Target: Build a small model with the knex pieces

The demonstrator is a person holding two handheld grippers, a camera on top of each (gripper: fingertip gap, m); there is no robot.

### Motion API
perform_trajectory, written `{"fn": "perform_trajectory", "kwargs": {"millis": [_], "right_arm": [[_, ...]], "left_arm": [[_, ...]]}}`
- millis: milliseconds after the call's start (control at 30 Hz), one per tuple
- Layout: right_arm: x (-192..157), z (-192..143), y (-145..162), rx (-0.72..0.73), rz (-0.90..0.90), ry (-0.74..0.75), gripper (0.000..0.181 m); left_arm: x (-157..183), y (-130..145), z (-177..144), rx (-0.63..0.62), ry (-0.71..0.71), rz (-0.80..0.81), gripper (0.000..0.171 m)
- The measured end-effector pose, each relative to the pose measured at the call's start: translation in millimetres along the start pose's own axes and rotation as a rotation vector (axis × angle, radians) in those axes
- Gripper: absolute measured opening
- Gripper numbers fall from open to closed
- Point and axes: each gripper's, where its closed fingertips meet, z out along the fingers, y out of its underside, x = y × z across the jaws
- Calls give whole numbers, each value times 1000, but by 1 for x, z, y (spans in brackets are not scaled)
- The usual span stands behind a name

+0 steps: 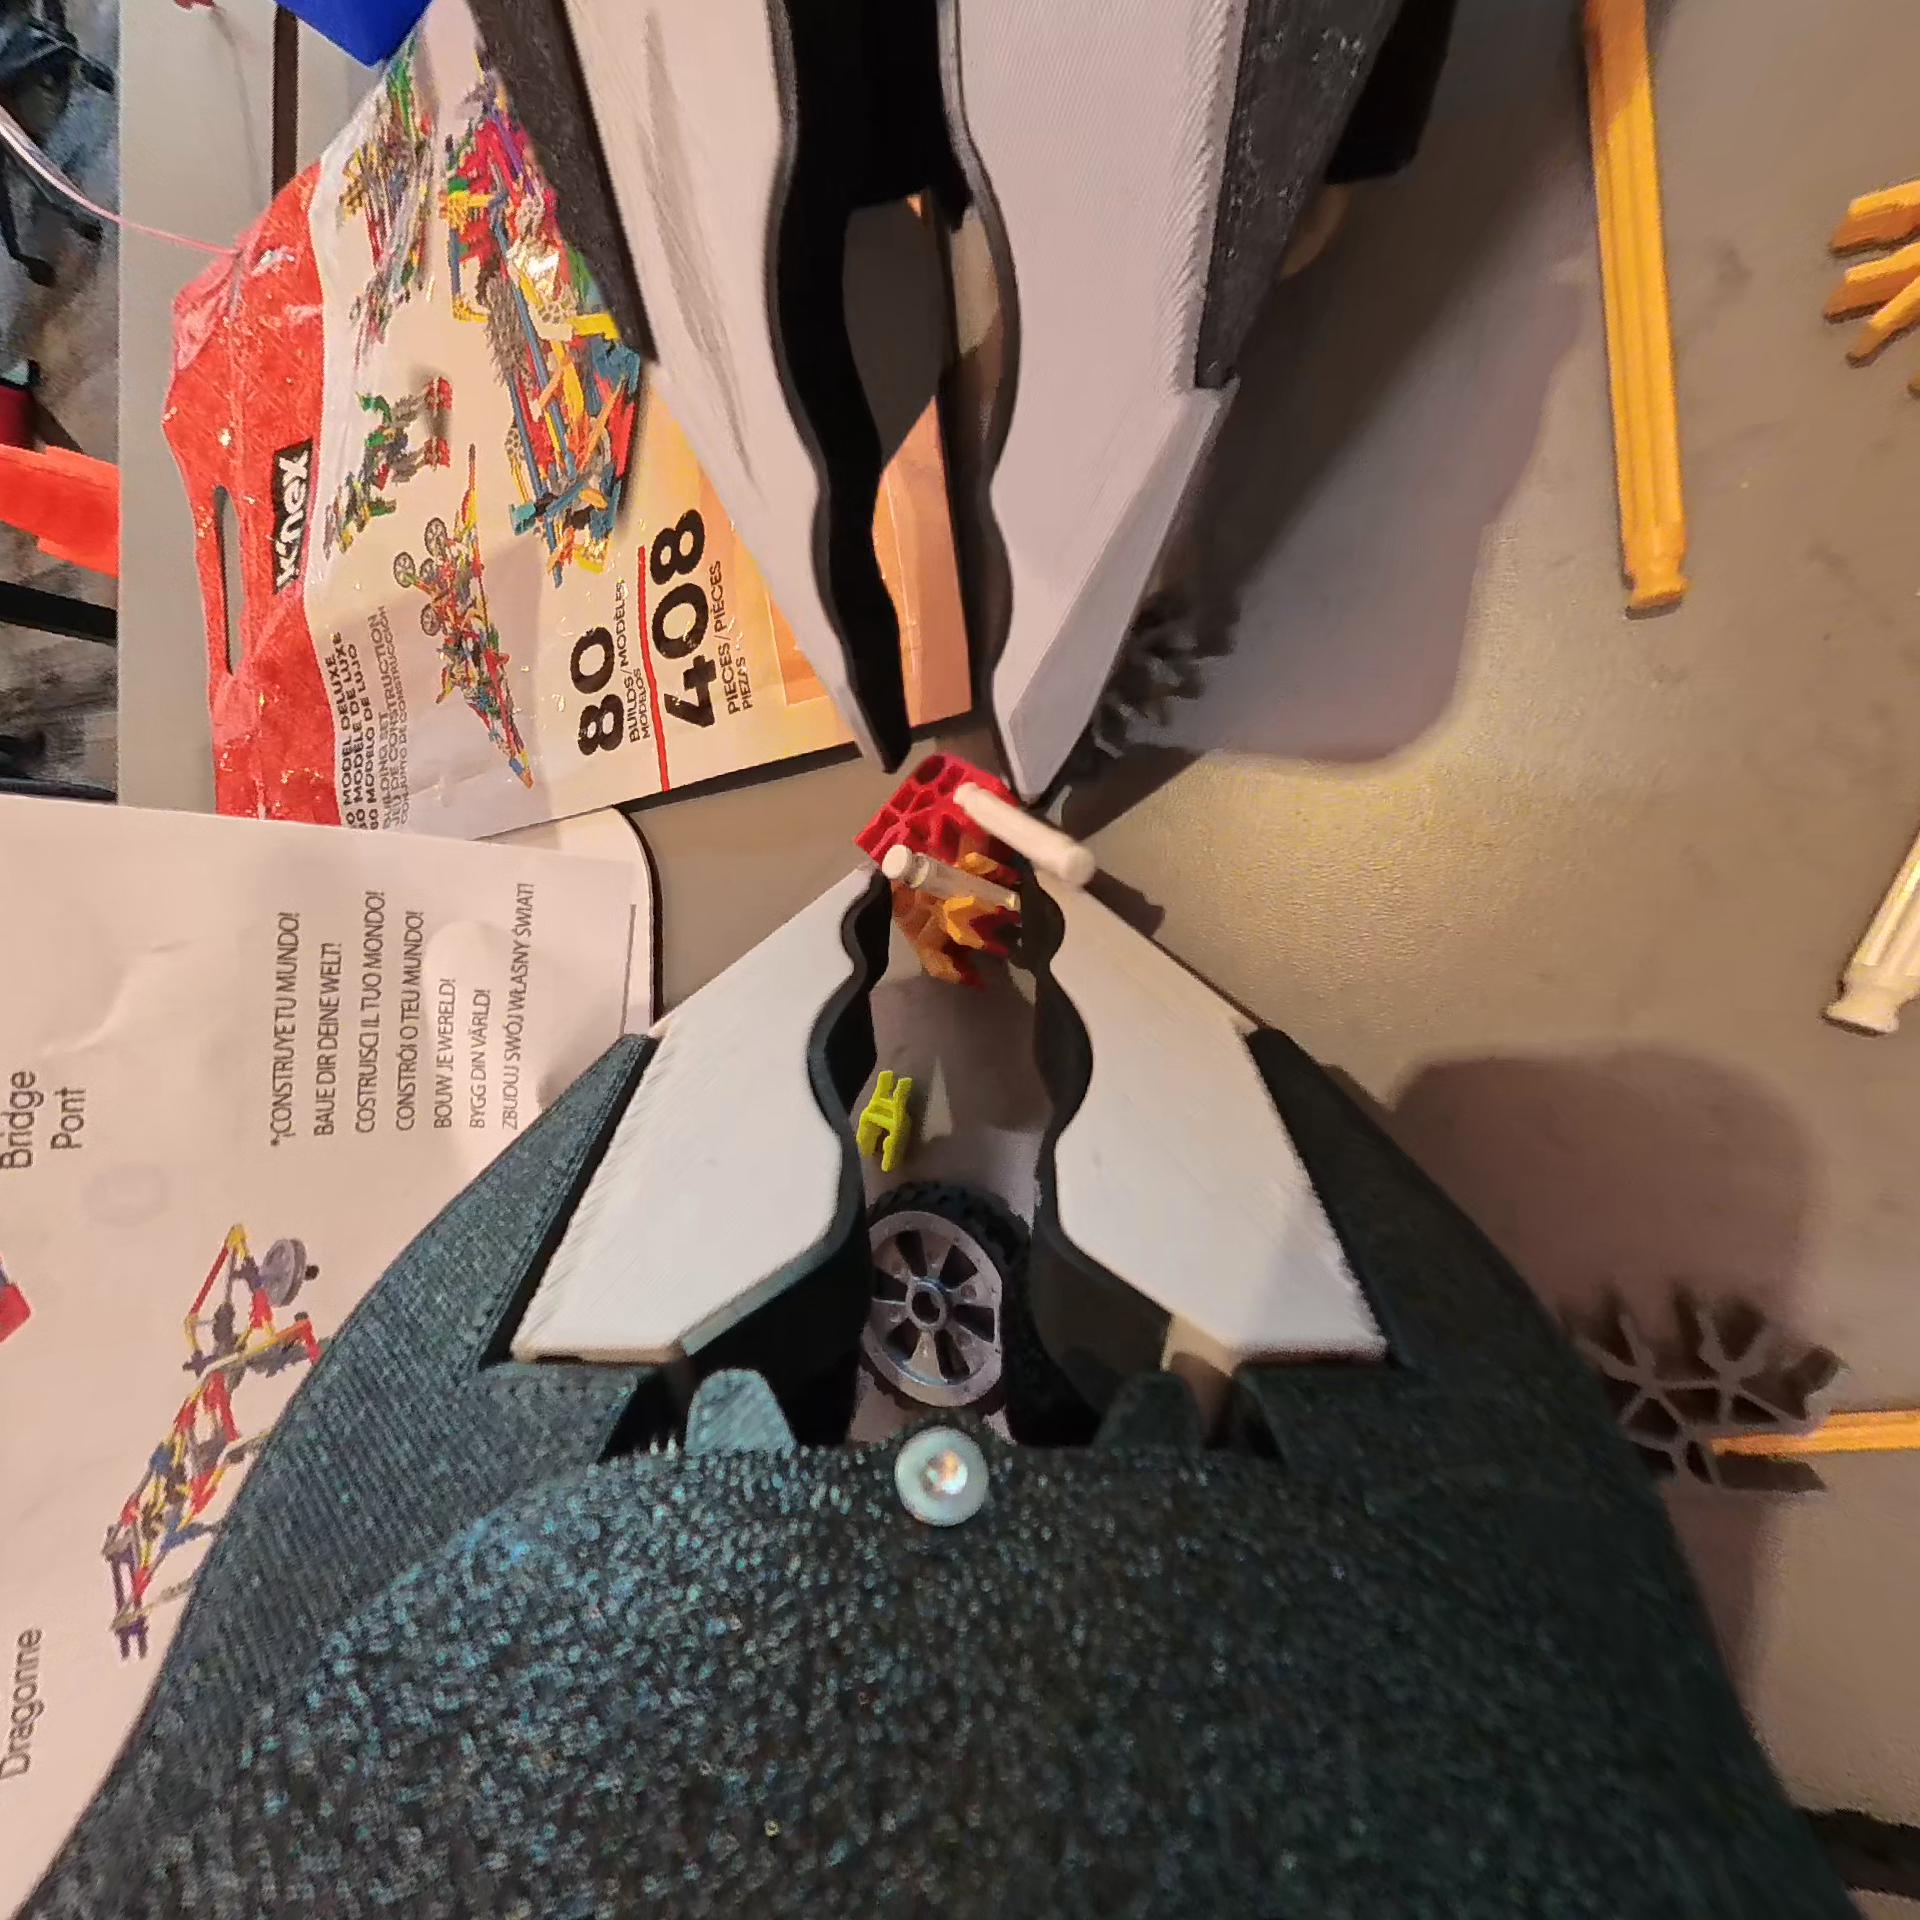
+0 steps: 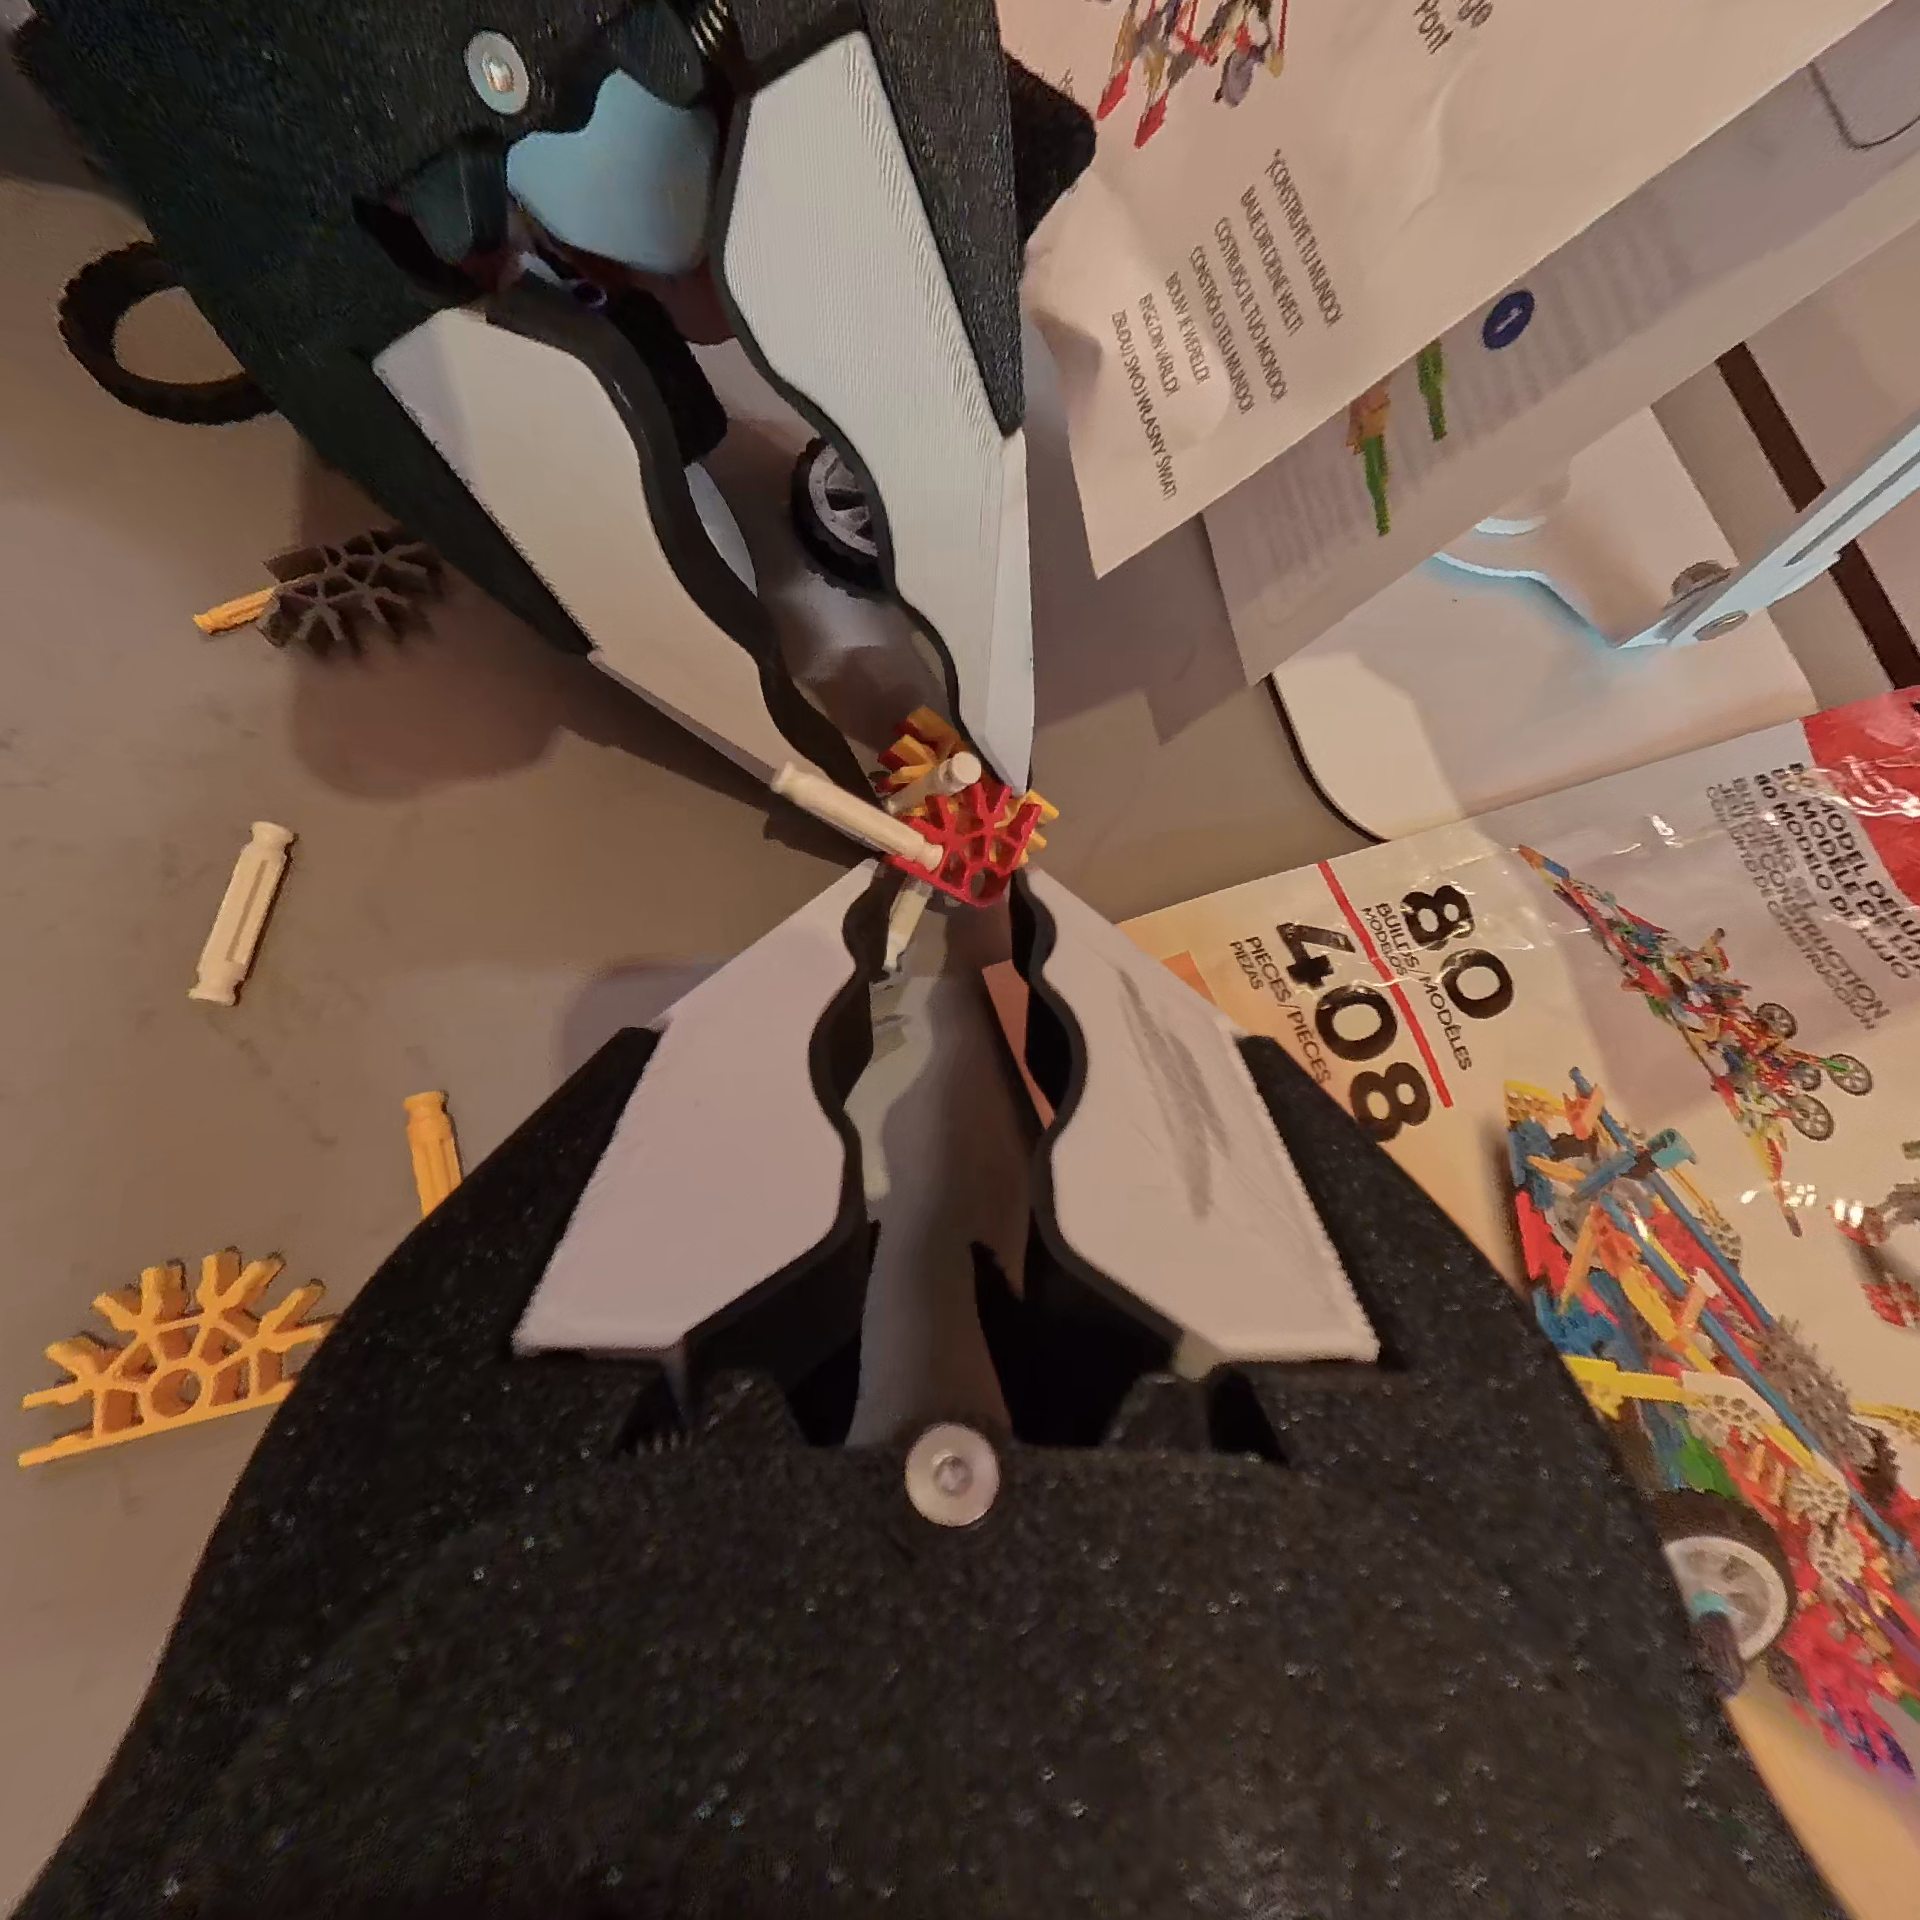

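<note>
The left tool (image 1: 961, 914) is clenched on the orange connector (image 1: 951, 930), the right tool (image 2: 940, 883) on the red connector (image 2: 971, 836), tips meeting above the worktop (image 1: 1455, 831), so the small assembly hangs between them.

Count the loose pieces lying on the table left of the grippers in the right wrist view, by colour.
White: 1, the white rod
Grey: 1, the grey connector
Yellow: 3, the yellow rod, the yellow connector, the stub in the grey connector
Black: 1, the tyre
Total: 6
Left out: the cluster that the left gripper and right gripper hold.
</note>
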Motion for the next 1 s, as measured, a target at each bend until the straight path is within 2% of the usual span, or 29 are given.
{"fn": "perform_trajectory", "kwargs": {"millis": [200, 667, 733, 900, 1000], "right_arm": [[-4, 3, -2, 13, 0, -15, 25], [-7, 3, -3, 19, -24, -16, 13], [-8, 4, -4, 21, -28, -13, 13], [-11, 5, -5, 19, -41, -12, 13], [-12, 5, -5, 21, -48, -11, 13]], "left_arm": [[0, 0, 1, -1, 9, 9, 24], [-2, 6, -1, -17, 50, -29, 26], [-4, 7, -4, -21, 53, -47, 30], [1, 8, -5, -37, 66, -33, 24], [-1, 9, -5, -45, 52, -28, 27]]}}
